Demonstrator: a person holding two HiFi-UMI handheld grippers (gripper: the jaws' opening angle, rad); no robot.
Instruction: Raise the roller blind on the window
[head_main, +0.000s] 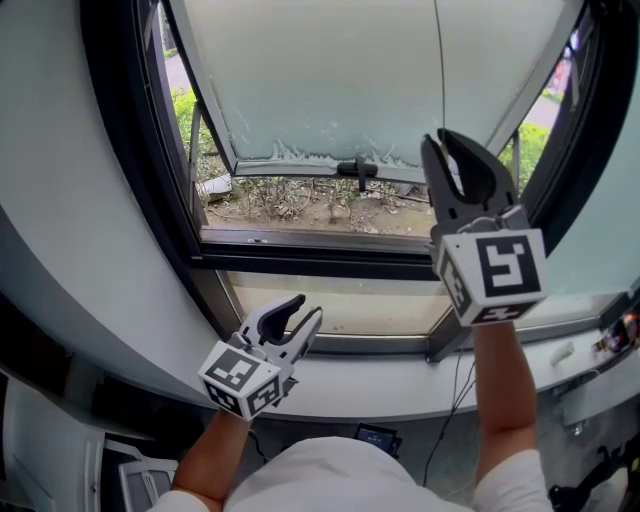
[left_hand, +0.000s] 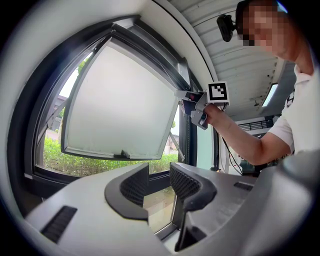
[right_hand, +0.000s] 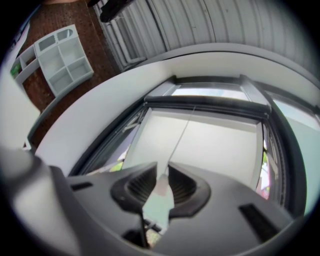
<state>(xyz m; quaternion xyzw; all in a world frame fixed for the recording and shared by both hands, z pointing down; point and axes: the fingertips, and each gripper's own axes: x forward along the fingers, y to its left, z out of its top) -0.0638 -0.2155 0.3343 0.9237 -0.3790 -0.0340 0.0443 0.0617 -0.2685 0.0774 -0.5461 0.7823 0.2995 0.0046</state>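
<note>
A thin pull cord (head_main: 438, 60) hangs down in front of the window's frosted pane (head_main: 330, 70) and runs into my right gripper (head_main: 440, 140), which is raised at the right of the window. In the right gripper view the cord (right_hand: 182, 135) ends in a pale pull piece (right_hand: 161, 192) pinched between the jaws of the right gripper (right_hand: 161, 172). My left gripper (head_main: 308, 308) rests low by the sill, open and empty. From the left gripper (left_hand: 159, 172) I see the right gripper (left_hand: 197, 107) up at the frame. I cannot make out the blind's fabric.
The frosted pane tilts outward, its black handle (head_main: 358, 168) at the lower edge. A dark window frame (head_main: 300, 255) and white sill (head_main: 400, 395) run below. Grass and shrubs (head_main: 300, 200) lie outside. A cable (head_main: 455, 395) hangs under the sill.
</note>
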